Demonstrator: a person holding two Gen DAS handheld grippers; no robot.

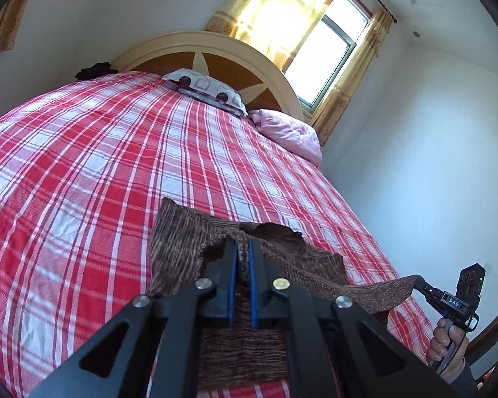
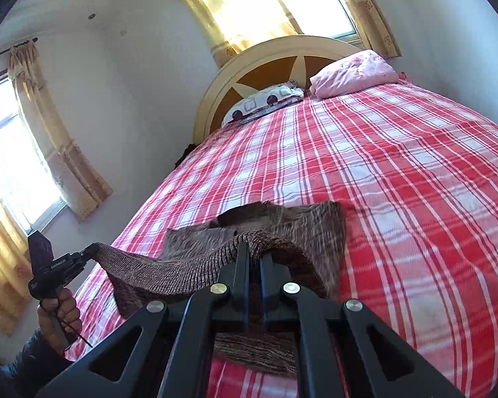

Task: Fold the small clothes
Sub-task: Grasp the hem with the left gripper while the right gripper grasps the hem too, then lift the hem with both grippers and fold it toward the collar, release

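A bed (image 1: 83, 165) covered by a red-and-white plaid sheet carries everything here, and no container shows in either view. At the head-end left corner a dark crumpled item (image 1: 94, 69) lies against the rounded cream headboard (image 1: 215, 43), whose brown panel bears a pale star shape. Further right along the head edge sits a patterned pillow (image 1: 206, 91) with squares and dark circles, and just beside it, at the head-end right corner, a soft pink pillow (image 1: 287, 132), wrinkled and puffy. Near the foot edge lies the brown knit garment (image 1: 179, 232), coarse and ribbed, with one part flat on the sheet and its near edge lifted off it. The left gripper (image 1: 243, 248) has its blue-lined jaws pinched together on a raised fold of that knit, its black linkage arms reaching up from the bottom of its own view. From there the fabric stretches taut as a band to the right gripper (image 2: 254, 248), whose jaws are likewise clamped on the knit edge draped over its tips. In the left wrist view the person's right hand (image 1: 448, 341) wraps around that tool's handle beyond the foot-end right corner, fingers curled.
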